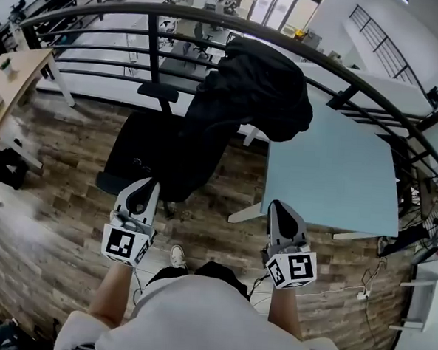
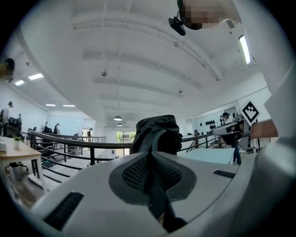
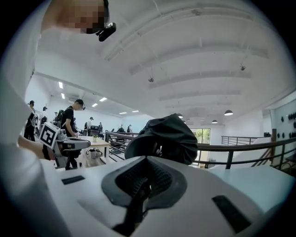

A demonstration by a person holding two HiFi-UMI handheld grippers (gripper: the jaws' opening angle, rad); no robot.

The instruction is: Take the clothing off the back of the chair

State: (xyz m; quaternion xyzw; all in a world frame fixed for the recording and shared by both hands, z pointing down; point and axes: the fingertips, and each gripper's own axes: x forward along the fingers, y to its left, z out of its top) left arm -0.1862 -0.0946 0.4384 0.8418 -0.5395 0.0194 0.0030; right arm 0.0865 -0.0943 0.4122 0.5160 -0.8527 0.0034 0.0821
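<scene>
Our left tongs (image 1: 142,194) and right tongs (image 1: 283,217) are both closed on nothing. Ahead, well apart from both, the clothing (image 1: 254,84) hangs over the chair (image 1: 135,154) back, beside the table (image 1: 330,170). We judge nothing done yet: reaching, gripping and lifting all remain.

Count: 1 blk garment (image 1: 246,91) on 1 office chair (image 1: 142,155). 2 grippers, i.e. left gripper (image 1: 147,188) & right gripper (image 1: 277,210). 1 lt-blue table (image 1: 338,170), 1 wooden desk (image 1: 14,73), 1 railing (image 1: 153,48), 1 shoe (image 1: 177,257).
</scene>
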